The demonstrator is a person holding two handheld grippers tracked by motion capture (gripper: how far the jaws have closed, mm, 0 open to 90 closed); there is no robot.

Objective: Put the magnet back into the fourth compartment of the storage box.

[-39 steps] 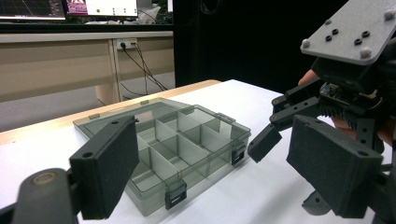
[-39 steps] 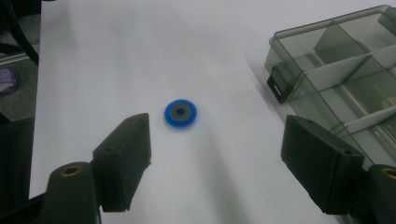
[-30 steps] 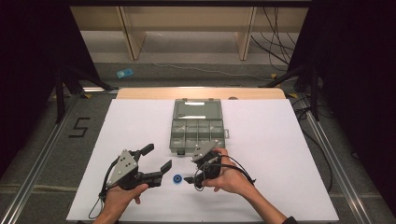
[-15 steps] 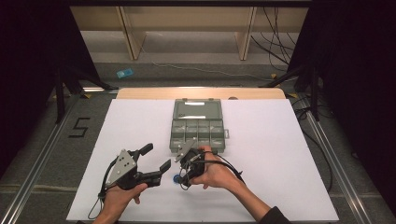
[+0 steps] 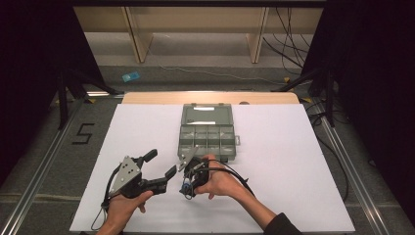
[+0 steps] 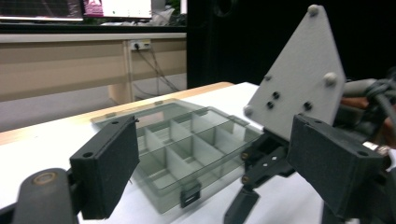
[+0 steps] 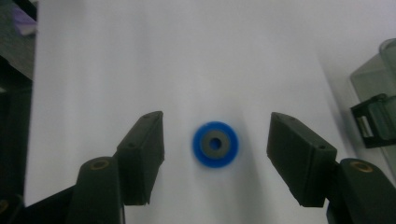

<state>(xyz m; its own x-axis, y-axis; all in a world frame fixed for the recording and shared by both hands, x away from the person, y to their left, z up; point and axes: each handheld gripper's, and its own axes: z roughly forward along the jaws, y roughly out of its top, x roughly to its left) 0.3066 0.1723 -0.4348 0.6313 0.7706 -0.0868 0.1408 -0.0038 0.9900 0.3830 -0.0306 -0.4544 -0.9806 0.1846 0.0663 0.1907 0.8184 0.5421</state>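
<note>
"5" marked on the floor (image 5: 84, 133) at 9 o'clock of the white worktop (image 5: 293, 161). Right gripper (image 7: 215, 154) fingers spread, just been closing, straddling small blue ring with grey centre (image 7: 215, 143) without touching it. Left gripper (image 5: 155, 169) fingers spread, empty, facing clear plastic compartment box (image 6: 187, 149).

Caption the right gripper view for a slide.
Right gripper, its jaws closing in, straddles a blue ring lying untouched on the white table.

One blue ring (image 7: 215, 143), one compartment box (image 5: 207, 129), two tongs: left (image 5: 159, 169), right (image 7: 215, 156).
</note>
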